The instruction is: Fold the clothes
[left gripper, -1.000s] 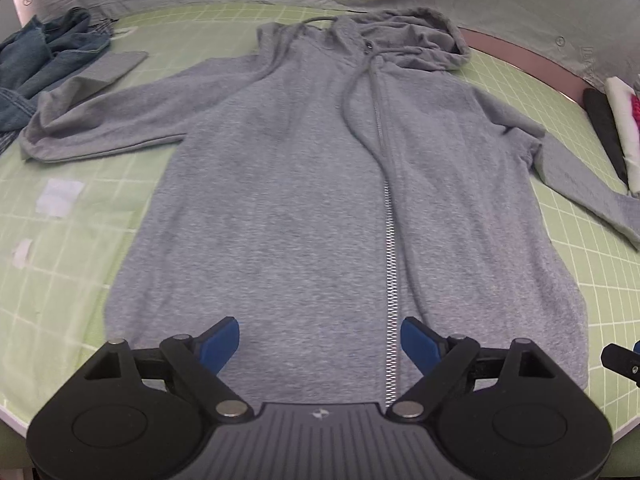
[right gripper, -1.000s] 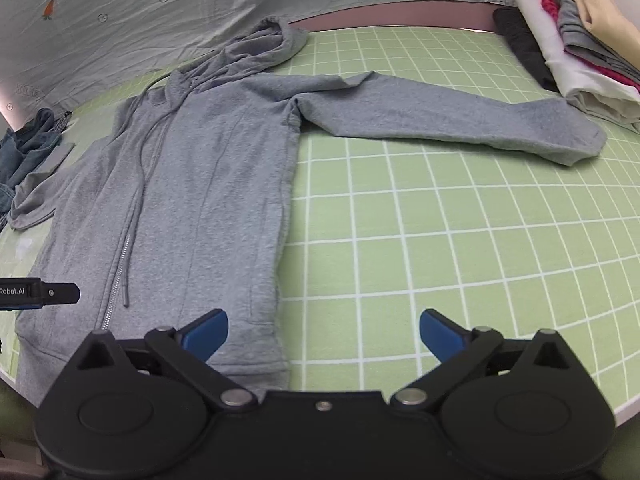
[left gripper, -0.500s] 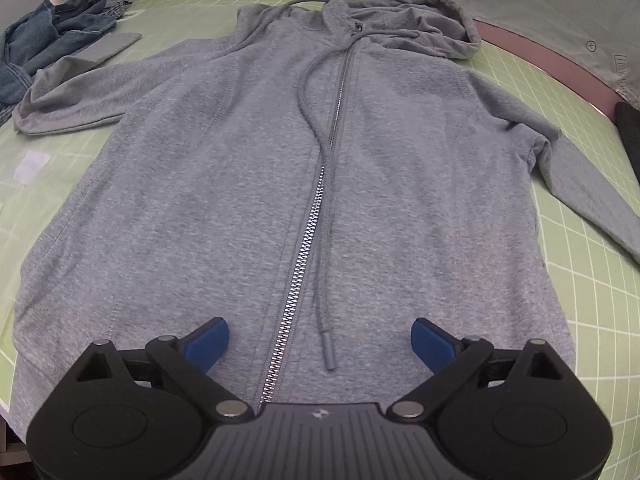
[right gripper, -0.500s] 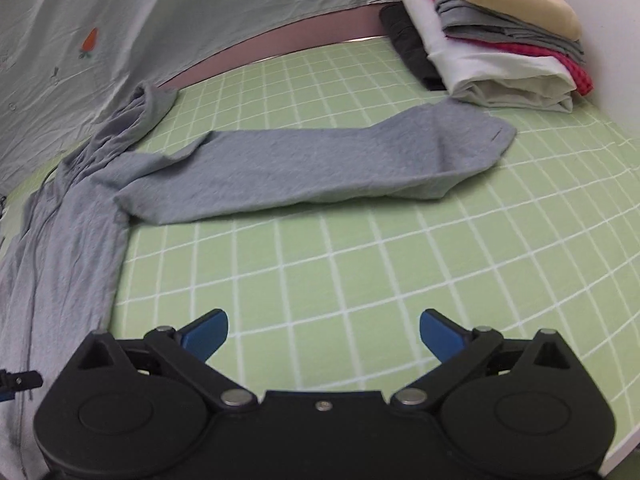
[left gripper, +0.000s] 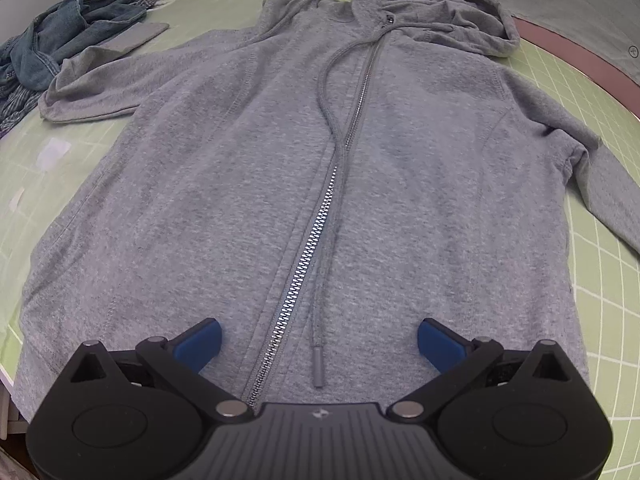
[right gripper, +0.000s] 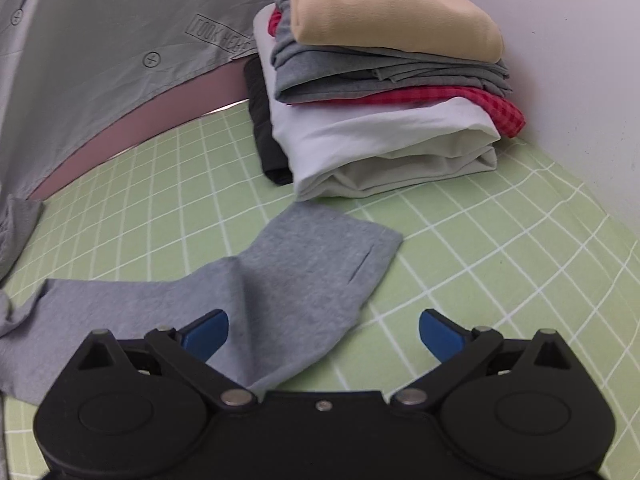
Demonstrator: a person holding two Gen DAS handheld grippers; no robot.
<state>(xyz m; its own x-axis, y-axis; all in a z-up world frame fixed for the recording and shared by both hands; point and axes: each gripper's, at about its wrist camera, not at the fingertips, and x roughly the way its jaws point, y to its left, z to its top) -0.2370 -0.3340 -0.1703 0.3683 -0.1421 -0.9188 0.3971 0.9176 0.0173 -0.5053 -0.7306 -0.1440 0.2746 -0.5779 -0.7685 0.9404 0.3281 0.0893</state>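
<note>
A grey zip-up hoodie (left gripper: pixel 224 184) lies flat and face up on the green grid mat (left gripper: pixel 24 184), hood at the far end, zipper (left gripper: pixel 316 236) running down its middle. My left gripper (left gripper: pixel 319 340) is open and empty, hovering over the hoodie's bottom hem with the zipper and a drawstring end (left gripper: pixel 318 368) between its fingers. In the right wrist view the hoodie's right sleeve (right gripper: pixel 296 280) stretches across the mat (right gripper: pixel 500 264). My right gripper (right gripper: pixel 323 334) is open and empty just above the sleeve's cuff end.
A stack of folded clothes (right gripper: pixel 384 92) stands at the mat's far right, close beyond the cuff. A heap of blue denim (left gripper: pixel 68 44) lies at the far left by the other sleeve (left gripper: pixel 104 84). Grey fabric (right gripper: pixel 104 48) covers the back wall.
My left gripper has shifted right along the hem to centre on the zipper. My right gripper has swung right and closer, from the hoodie's side to the sleeve cuff near the folded stack.
</note>
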